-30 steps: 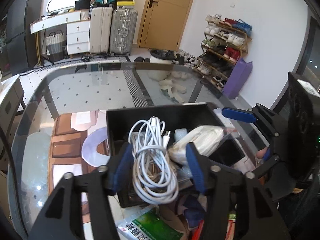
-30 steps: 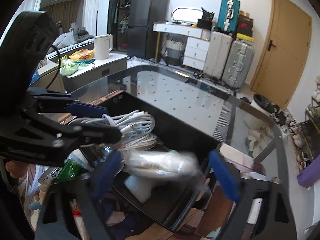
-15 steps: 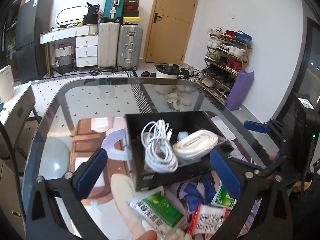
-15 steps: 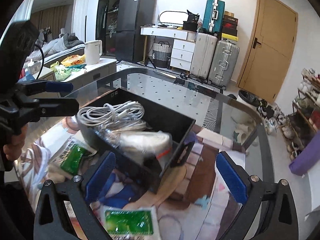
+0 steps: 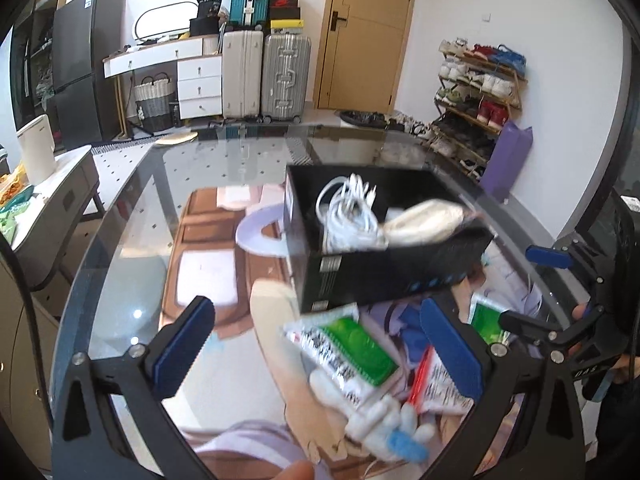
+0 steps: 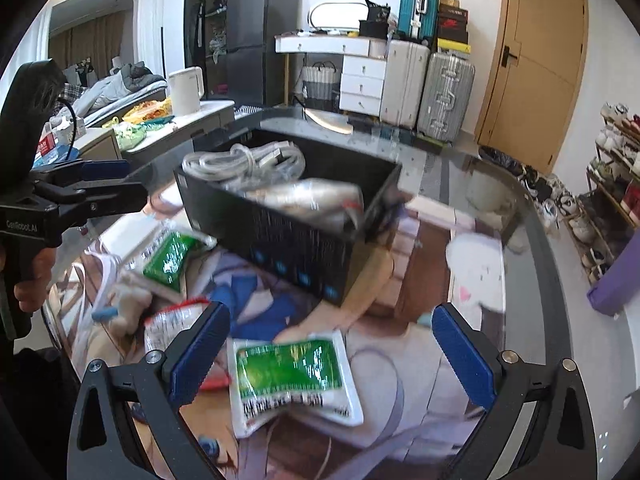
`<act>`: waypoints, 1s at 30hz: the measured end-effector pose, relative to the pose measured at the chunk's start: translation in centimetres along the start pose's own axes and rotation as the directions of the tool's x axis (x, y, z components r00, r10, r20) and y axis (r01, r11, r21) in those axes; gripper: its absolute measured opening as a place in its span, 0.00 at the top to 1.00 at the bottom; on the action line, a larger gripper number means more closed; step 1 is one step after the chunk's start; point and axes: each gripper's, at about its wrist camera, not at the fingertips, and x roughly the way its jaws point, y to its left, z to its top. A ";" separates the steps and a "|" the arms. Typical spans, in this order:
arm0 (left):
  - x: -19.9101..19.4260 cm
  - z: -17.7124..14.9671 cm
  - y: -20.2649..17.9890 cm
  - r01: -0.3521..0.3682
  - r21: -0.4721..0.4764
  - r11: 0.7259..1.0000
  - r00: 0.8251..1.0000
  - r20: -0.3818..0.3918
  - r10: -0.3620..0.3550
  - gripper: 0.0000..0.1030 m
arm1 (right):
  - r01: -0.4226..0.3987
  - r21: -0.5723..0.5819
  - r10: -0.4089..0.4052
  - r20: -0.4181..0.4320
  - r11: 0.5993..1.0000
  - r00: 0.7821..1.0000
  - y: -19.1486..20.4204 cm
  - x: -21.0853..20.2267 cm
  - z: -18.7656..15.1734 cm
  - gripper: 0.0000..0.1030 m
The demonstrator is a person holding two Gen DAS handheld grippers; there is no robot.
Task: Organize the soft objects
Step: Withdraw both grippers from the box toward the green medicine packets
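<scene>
1. Both grippers hang empty over the glass table [image 5: 132,216]: the left gripper [image 5: 316,344] and the right gripper [image 6: 332,348] each have their blue fingers spread wide, holding nothing.
2. Ahead of them sits the black box [image 5: 384,272], already holding a coiled white cable [image 5: 348,212] and a wrapped white roll [image 5: 424,220], presumably gathered there to keep loose items together.
3. Green packets lie outside the box: one [image 6: 288,376] between the right gripper's fingers, another [image 5: 348,344] between the left's.
4. A small plush toy [image 5: 372,412] lies nearest the left gripper.
5. Wide jaws suit soft, flat packets; these probably go next.
</scene>
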 end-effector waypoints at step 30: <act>1.9 -3.0 0.4 0.008 0.009 1.000 0.995 -0.098 -0.007 0.00 | -0.049 0.007 0.050 -0.144 0.999 0.988 0.5 3.0 -3.3 0.01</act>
